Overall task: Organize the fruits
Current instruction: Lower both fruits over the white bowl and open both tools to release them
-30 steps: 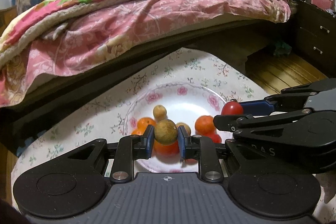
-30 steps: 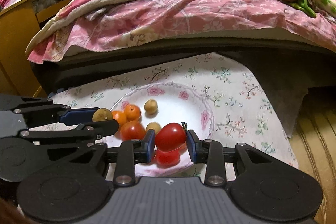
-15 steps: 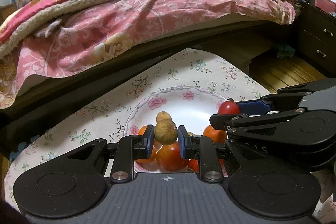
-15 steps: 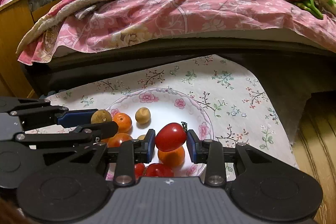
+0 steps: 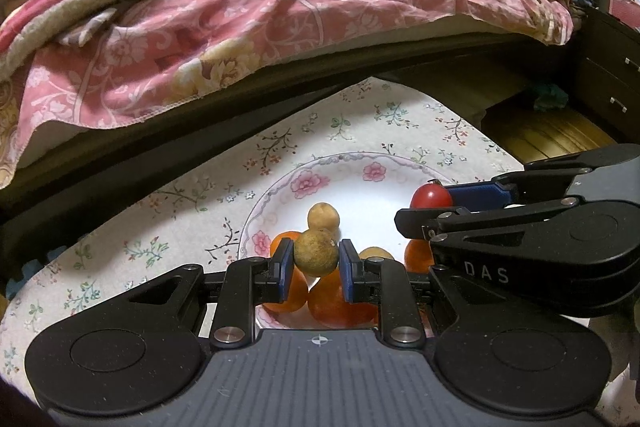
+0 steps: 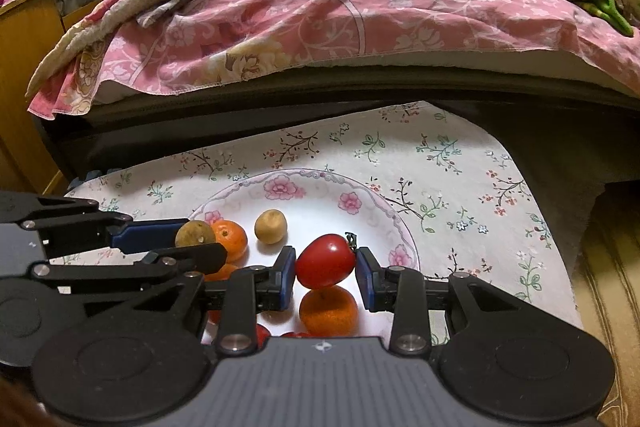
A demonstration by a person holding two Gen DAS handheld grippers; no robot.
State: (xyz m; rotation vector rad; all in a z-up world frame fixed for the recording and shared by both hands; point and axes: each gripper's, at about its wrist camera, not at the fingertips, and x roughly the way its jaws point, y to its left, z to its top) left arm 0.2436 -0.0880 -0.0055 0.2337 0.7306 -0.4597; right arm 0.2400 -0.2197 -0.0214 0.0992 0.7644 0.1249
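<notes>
You had a bed (image 5: 280, 27) heaped with pink floral quilts across the far side, dark drawers (image 5: 612, 83) far right, a wood floor (image 5: 548, 135) below them, and a yellow cabinet (image 6: 24, 67) left.

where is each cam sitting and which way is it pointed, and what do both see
Left wrist: sits on the left gripper, facing forward over the plate toward the bed; its own fingers clamp a brown fruit, and the right gripper enters from the right.
Right wrist: sits on the right gripper, facing the same way; its fingers clamp a red tomato, and the left gripper enters from the left.
Shared: plate, bed, floral cloth, both held fruits.
</notes>
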